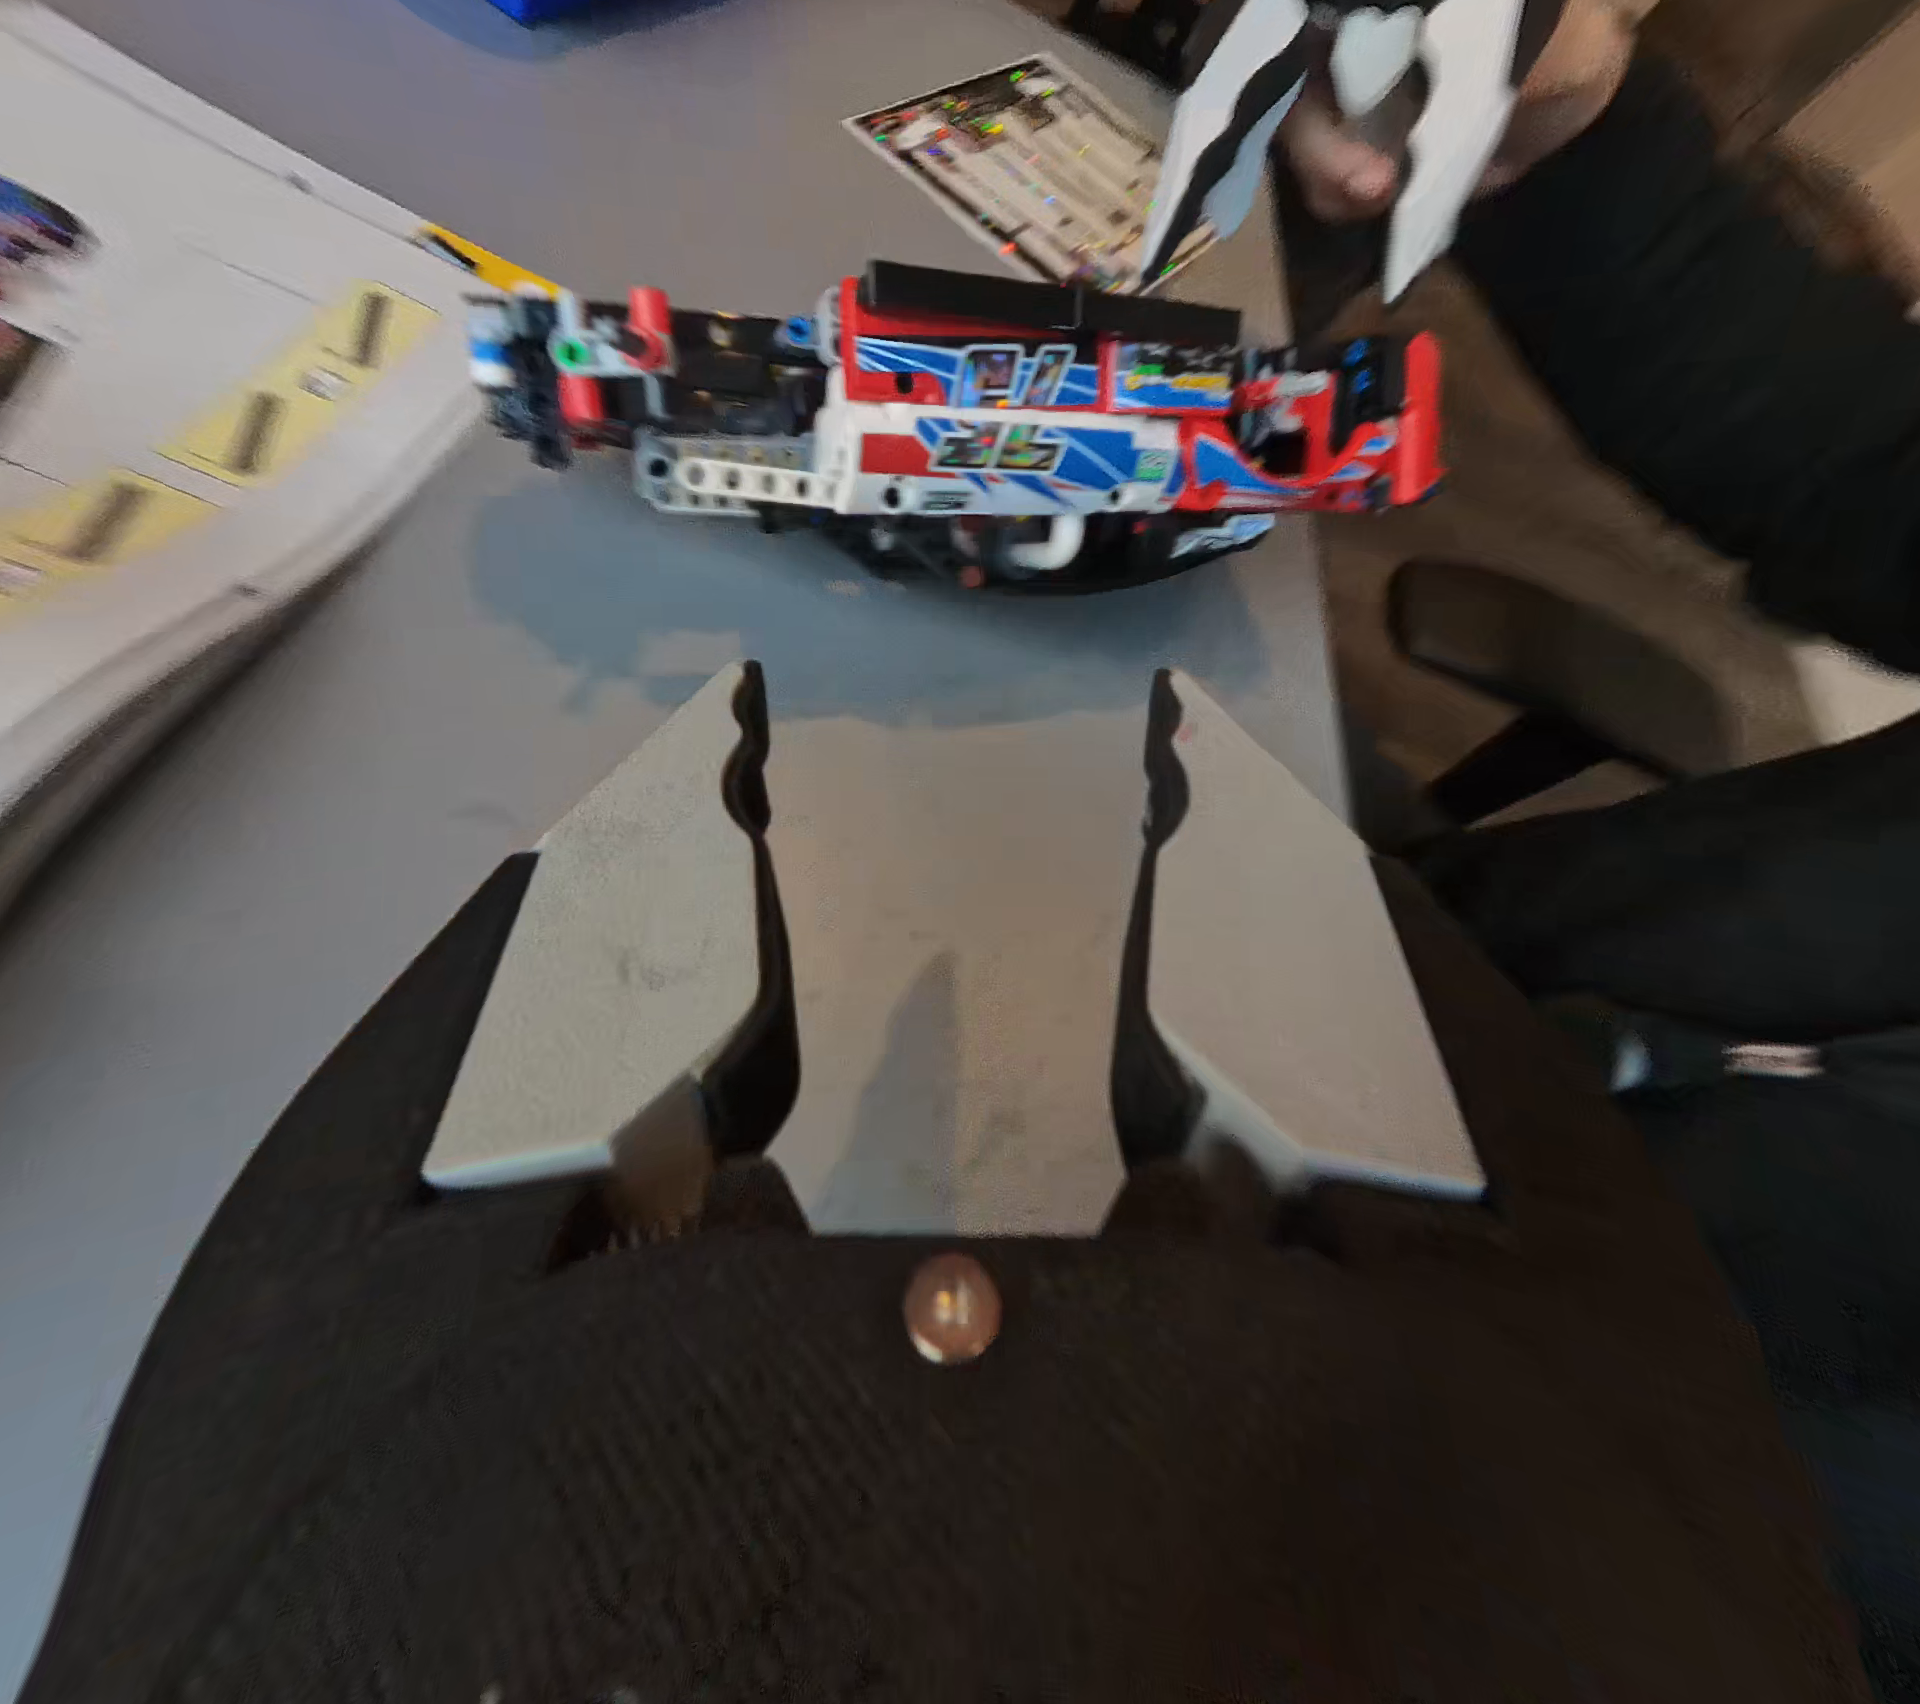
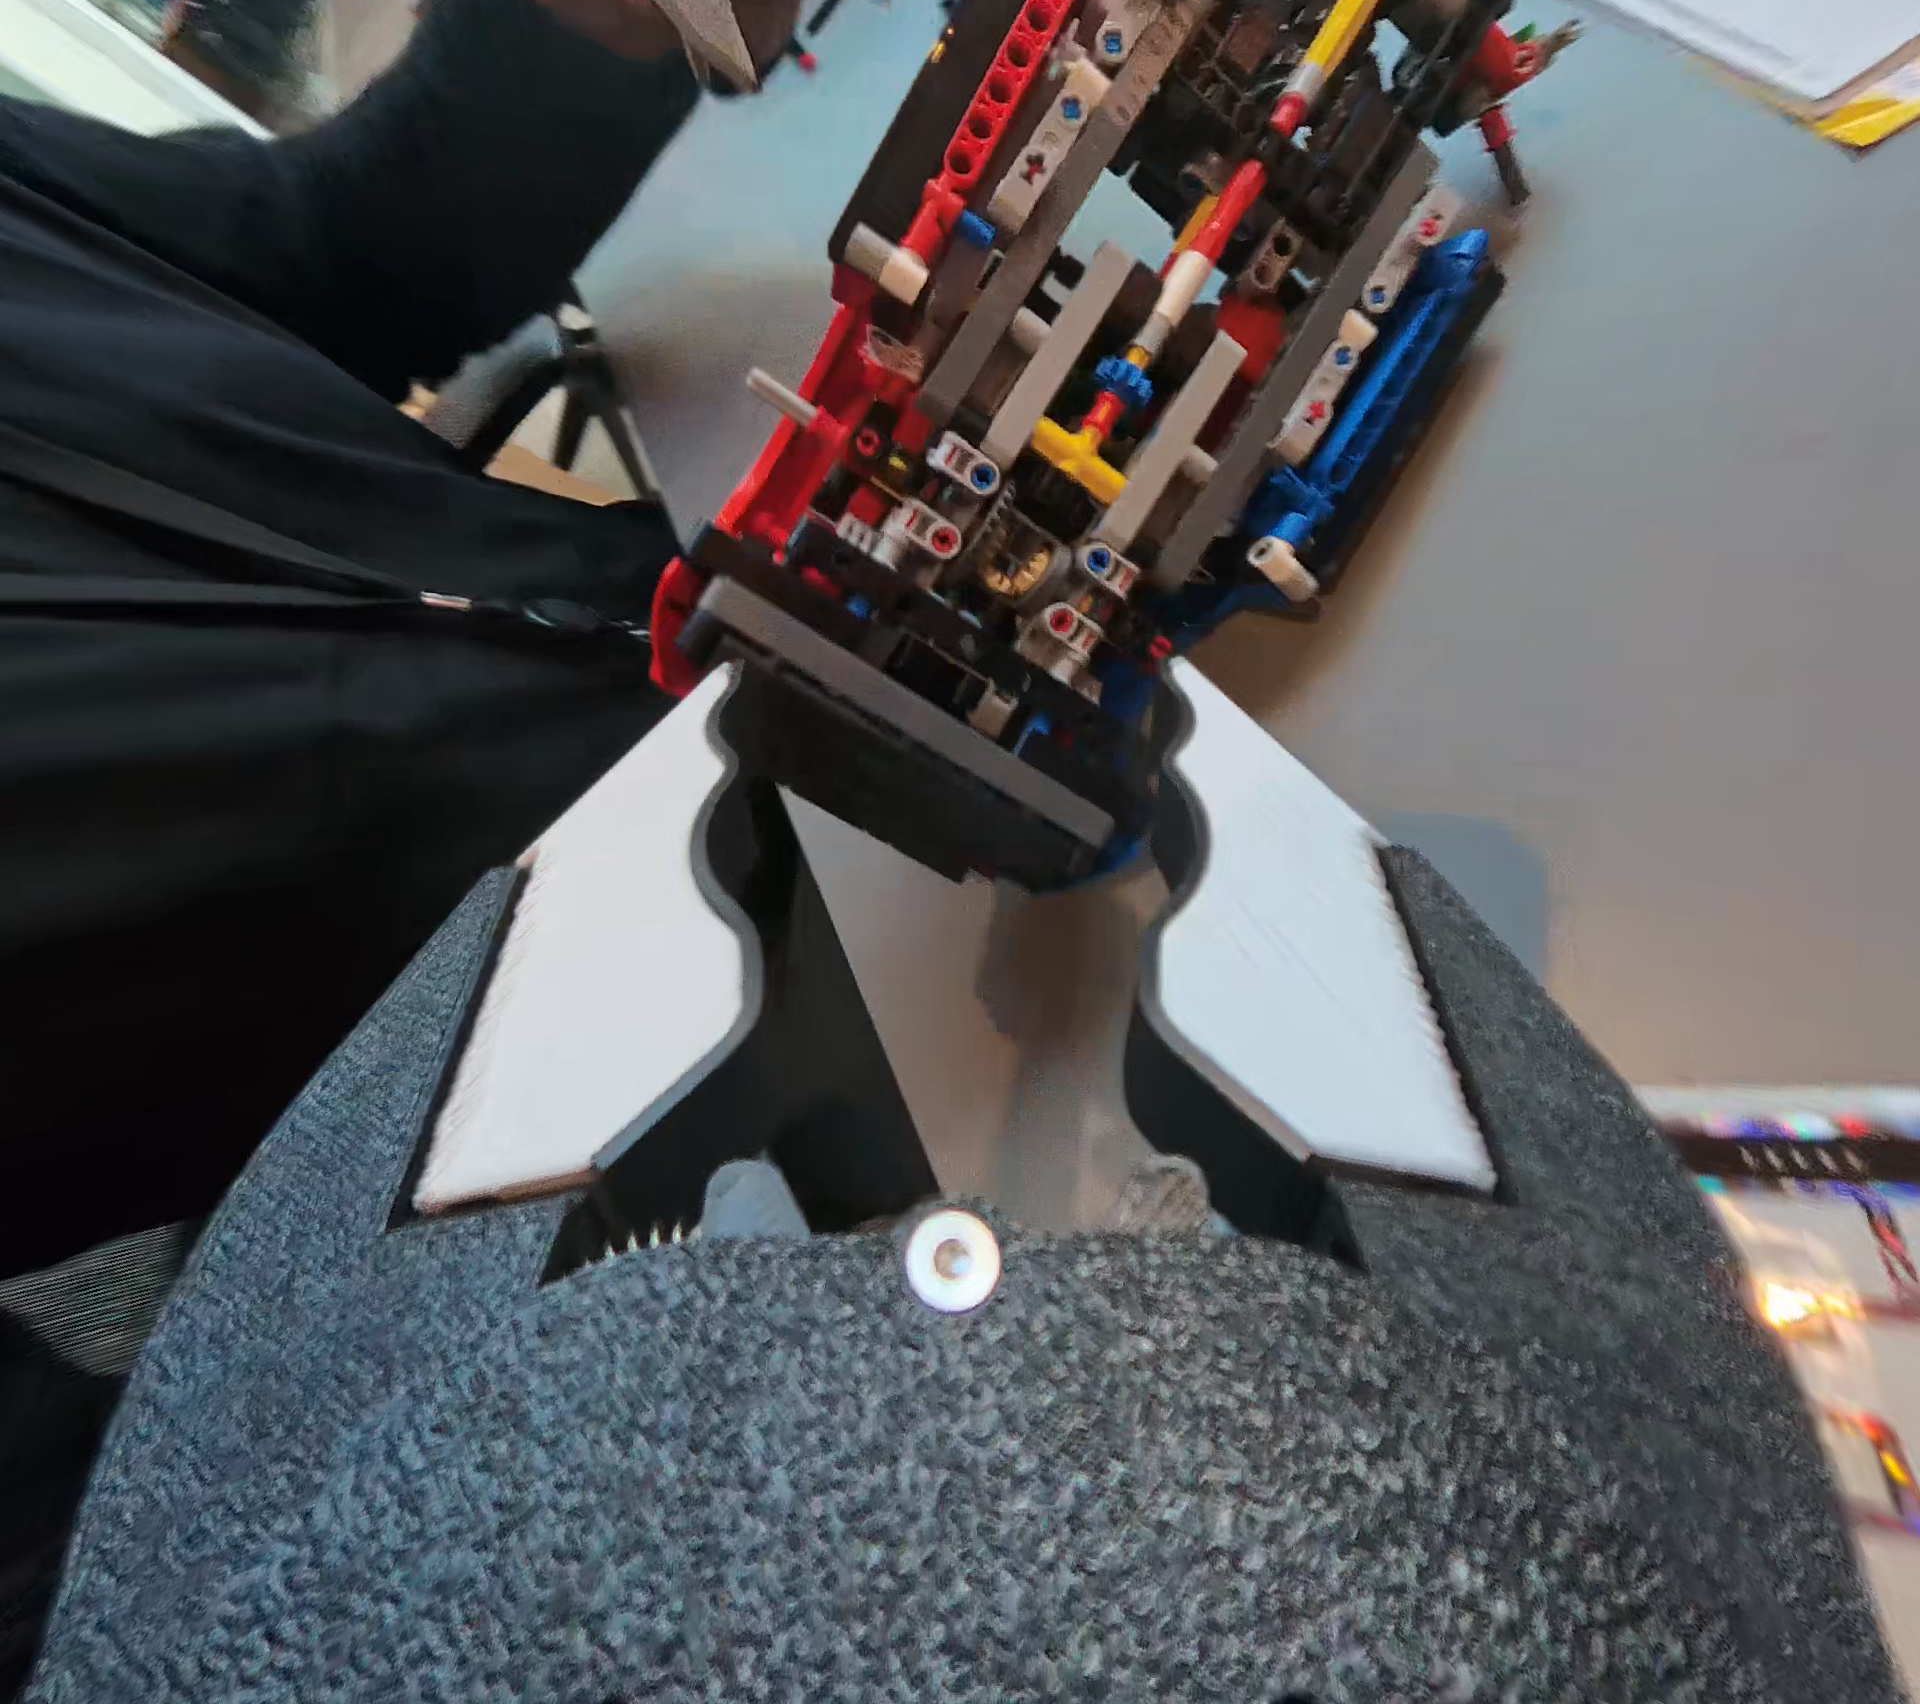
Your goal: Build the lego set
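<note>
At surface's right edge | red, white and blue brick-built car model (image 1: 977, 418) lies long axis left-right, rear end gripped by right tool (image 2: 951, 771) | left tool (image 1: 956, 698) wide, empty, just near of it

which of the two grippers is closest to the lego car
The right gripper: its fingers straddle the rear end of the lego car. The left gripper hangs open, short of the car, over bare grey table.

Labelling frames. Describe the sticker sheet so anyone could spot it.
On the grey table, look past the red, white and blue lego car, toward the far edge. The sticker sheet lies flat there: one loose page of small multicoloured decals, unlike the thick instruction booklet left.
</note>
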